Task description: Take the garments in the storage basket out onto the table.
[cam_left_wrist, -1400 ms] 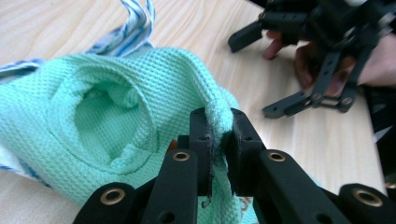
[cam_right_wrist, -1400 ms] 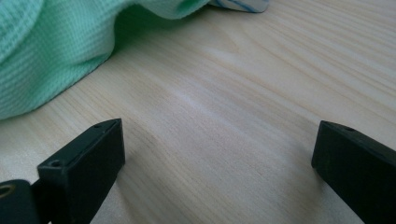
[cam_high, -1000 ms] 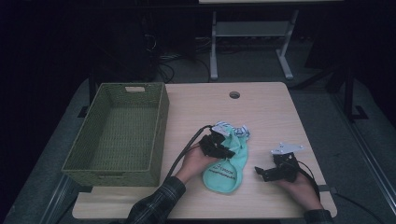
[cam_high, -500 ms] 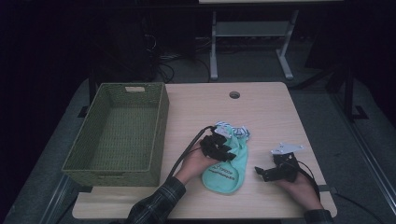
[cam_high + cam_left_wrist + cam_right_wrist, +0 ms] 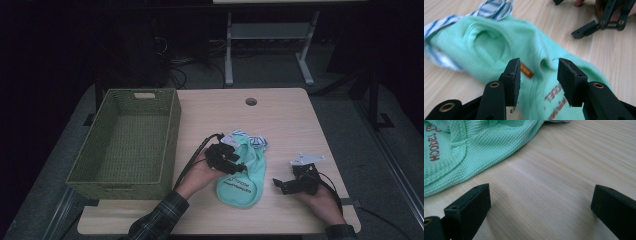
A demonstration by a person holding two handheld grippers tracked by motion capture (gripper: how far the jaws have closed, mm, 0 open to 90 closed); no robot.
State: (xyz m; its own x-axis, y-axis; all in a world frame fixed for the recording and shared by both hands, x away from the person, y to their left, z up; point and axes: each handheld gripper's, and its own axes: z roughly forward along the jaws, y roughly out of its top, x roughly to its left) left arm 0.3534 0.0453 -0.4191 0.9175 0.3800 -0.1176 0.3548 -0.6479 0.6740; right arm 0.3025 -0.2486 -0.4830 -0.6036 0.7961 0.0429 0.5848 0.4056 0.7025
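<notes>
A mint-green knit garment (image 5: 241, 179) with brown lettering lies flat on the wooden table (image 5: 280, 125), its blue-and-white striped edge (image 5: 245, 137) at the far end. My left gripper (image 5: 237, 167) hovers just over the garment's left side. In the left gripper view the garment (image 5: 486, 45) lies below my left gripper (image 5: 539, 77), whose jaws have just been opening; nothing is pinched between the pads. My right gripper (image 5: 280, 185) rests low on bare wood to the right of the garment. In the right gripper view it (image 5: 541, 202) stands wide open, and the garment (image 5: 486, 142) is ahead to the left.
A green woven basket (image 5: 170, 135) stands on the table's left part, nothing visible inside it. A round cable hole (image 5: 251, 101) sits near the far edge. The right gripper (image 5: 599, 23) shows in the left gripper view. Bare wood lies beyond and right of the garment.
The left gripper's jaws have parted and let go of the green garment, and the hand has lifted a little. The right gripper has stayed put.
</notes>
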